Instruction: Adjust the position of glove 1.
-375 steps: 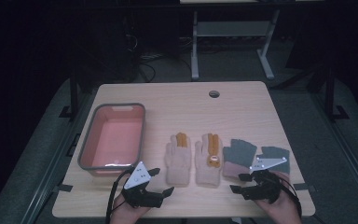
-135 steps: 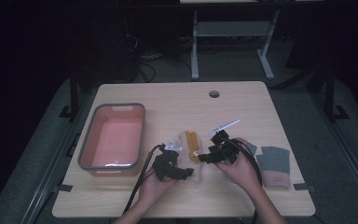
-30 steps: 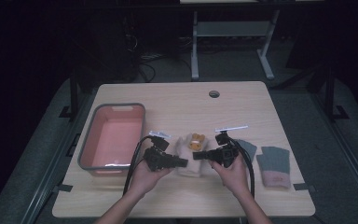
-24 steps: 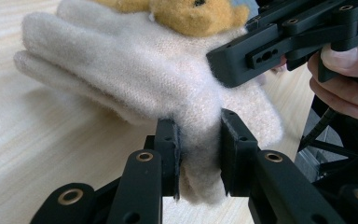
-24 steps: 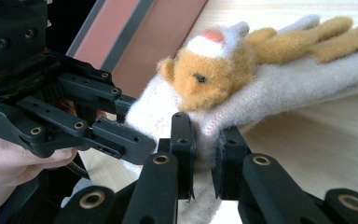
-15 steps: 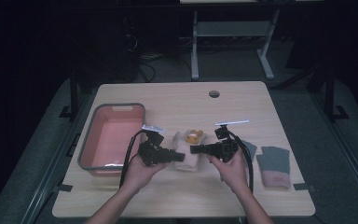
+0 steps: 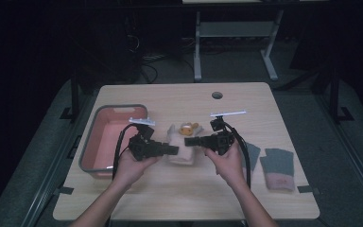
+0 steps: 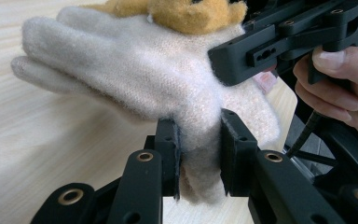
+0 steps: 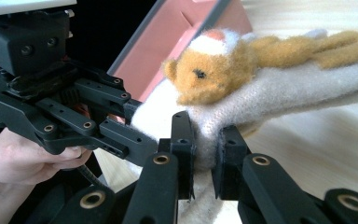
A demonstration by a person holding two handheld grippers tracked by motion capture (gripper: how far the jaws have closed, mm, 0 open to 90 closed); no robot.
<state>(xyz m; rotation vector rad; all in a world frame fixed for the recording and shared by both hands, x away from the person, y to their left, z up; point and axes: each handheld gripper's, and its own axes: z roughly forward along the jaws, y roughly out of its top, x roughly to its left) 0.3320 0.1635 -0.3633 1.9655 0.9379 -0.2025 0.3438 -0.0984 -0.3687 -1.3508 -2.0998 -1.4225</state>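
A cream woolly glove (image 7: 182, 146) with an orange plush bear (image 7: 188, 128) on its back hangs between my two grippers, lifted a little off the table. My left gripper (image 7: 174, 150) is shut on the glove's left side; in the left gripper view the glove (image 8: 140, 74) is pinched between its jaws (image 8: 199, 156). My right gripper (image 7: 189, 140) is shut on the opposite side; in the right gripper view its jaws (image 9: 205, 151) squeeze the cream fabric (image 9: 270, 93) under the bear (image 9: 214, 74). The fingers of the glove trail towards the table.
A pink tub with a grey rim (image 7: 97, 142) stands at the left of the wooden table (image 7: 179, 97). Two grey gloves with pink cuffs (image 7: 278, 168) lie at the right. A round cable hole (image 7: 217, 95) sits near the table's far edge.
Both grippers have risen and moved away from me, carrying the cream glove up off the table between them. Their grip has not changed.
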